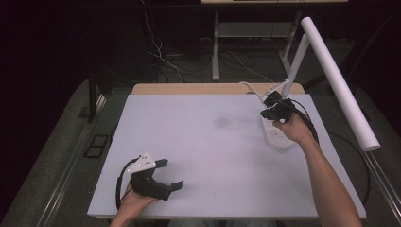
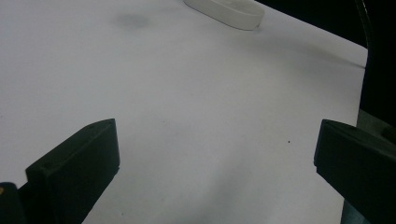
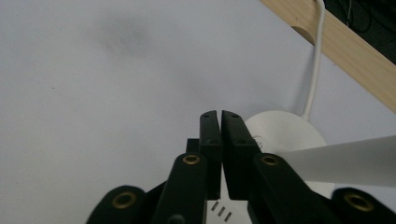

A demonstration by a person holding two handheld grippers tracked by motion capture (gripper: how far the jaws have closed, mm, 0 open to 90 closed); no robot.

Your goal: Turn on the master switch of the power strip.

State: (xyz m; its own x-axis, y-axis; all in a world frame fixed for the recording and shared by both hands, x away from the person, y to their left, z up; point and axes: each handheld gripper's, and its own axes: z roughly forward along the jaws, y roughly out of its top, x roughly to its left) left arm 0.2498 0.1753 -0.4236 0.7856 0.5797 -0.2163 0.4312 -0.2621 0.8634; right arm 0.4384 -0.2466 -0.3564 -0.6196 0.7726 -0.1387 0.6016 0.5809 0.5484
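Right gripper (image 3: 219, 116) first: its two black jaws are pressed together with nothing between them, tips poised over the round white plastic lamp base (image 3: 285, 140) at lower centre-right of the right gripper view. Closed tips like that make a blunt poker, so my read is a press on the base's top, perhaps a touch switch, rather than a grasp; whether the tips already touch it I cannot tell. In the high view that same right gripper (image 1: 276, 109) sits at centre right, over the far end of the lamp base (image 1: 279, 139), with the hand behind it above the base's near end.

Moving outward: a slim white lamp arm (image 1: 294, 64) rises from the base toward the upper right and carries a long white tubular lamp head (image 1: 338, 80) slanting down the right edge. A thin white power cord (image 3: 315, 60) runs from the base over the pale wooden table edge (image 3: 336, 42) at upper right.

Lower left of the high view, the left gripper (image 1: 163, 177) rests on the white table top (image 1: 208, 156), jaws wide apart and holding nothing, seemingly parked out of the way. Its own view shows bare tabletop between the jaws, and the lamp base (image 2: 229, 11) far off at the top edge.

Containers: none on the table, so there are no contents to report.
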